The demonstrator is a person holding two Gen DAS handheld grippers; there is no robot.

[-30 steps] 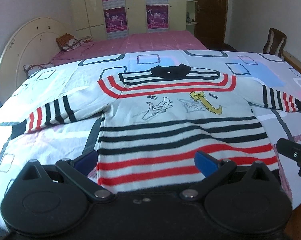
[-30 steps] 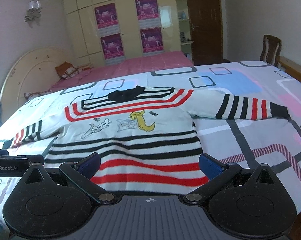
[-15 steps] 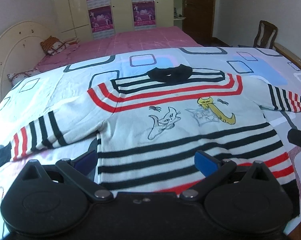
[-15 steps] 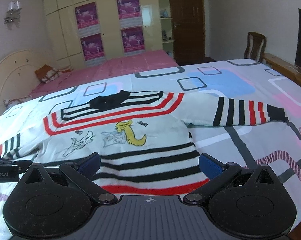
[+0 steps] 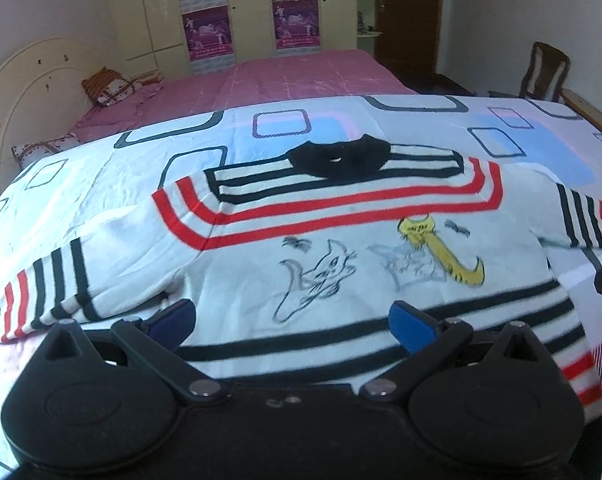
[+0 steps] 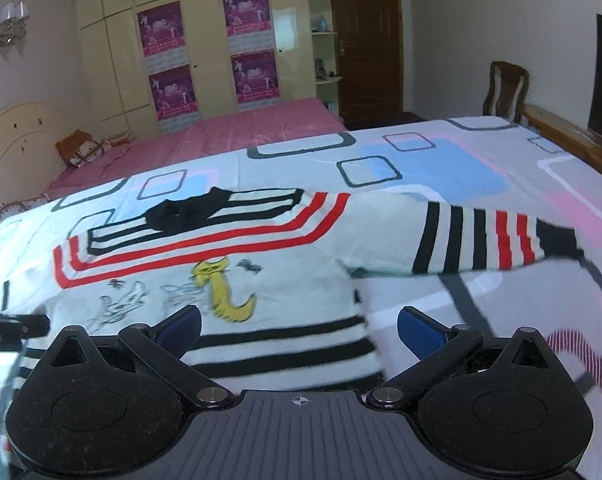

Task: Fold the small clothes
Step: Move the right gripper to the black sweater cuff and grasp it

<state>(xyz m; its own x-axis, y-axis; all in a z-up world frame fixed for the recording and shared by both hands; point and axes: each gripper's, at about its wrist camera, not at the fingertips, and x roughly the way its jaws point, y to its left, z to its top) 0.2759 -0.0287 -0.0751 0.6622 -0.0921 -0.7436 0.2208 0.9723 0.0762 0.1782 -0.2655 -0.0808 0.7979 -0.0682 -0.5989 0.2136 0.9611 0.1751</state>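
Hovering low over the near part of a striped sweater (image 5: 341,264), the left gripper (image 5: 293,320) has its two blue-padded fingers (image 5: 411,326) spread wide apart with nothing between them, the white knit with black stripes showing in the gap. Beside it, the right gripper (image 6: 301,326) is likewise spread wide and empty, sitting above the sweater's side edge so that one blue pad is over the knit and the other over the bedspread (image 6: 441,168). A dark piece of the left gripper shows at the left edge of the right wrist view, and a dark piece of the right one at the right edge of the left wrist view. The sweater lies flat and face up on the white bedspread printed with blue, pink and grey squares, both sleeves (image 6: 481,236) stretched out sideways, each banded black and red. Mid-chest are line-drawn cats and a yellow cat (image 5: 441,248), then red stripes and the black collar (image 5: 337,158) at the far end. Beyond lie a pink bed (image 5: 293,76) with a cream headboard (image 5: 25,80), a wooden chair (image 6: 505,88), a wardrobe with purple posters (image 6: 205,44) and a dark door (image 6: 365,36)
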